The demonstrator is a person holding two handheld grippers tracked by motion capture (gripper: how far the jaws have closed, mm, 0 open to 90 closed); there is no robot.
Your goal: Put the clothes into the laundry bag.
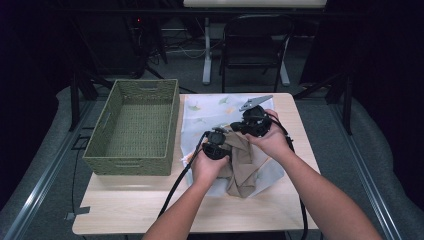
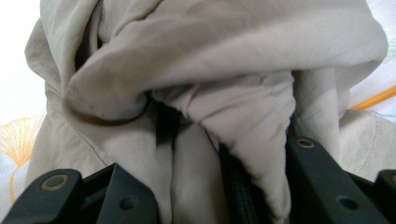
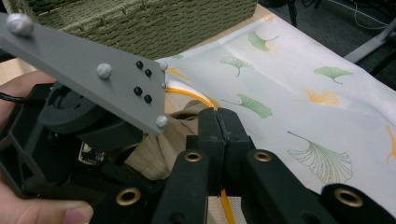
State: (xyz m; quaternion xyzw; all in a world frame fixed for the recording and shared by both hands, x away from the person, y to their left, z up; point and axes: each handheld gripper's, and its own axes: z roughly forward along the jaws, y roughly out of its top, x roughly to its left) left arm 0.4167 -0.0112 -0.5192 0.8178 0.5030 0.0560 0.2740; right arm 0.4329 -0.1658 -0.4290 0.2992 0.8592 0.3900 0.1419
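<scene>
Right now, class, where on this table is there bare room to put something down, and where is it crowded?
Free: the bare wood strip along the table's near edge, below the woven basket; the basket's inside; the far part of the leaf-print cloth. Crowded: the middle of the cloth, where both hands work the beige garment with the left gripper and right gripper.

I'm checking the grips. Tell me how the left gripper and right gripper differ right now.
The left gripper has its jaws apart with bunched beige garment between them; the right gripper has its jaws pressed together on a thin cloth edge with orange trim. The left gripper sits low over the garment, nearer the basket; the right gripper sits farther back over the leaf-print cloth. Both are black and hand-held.
</scene>
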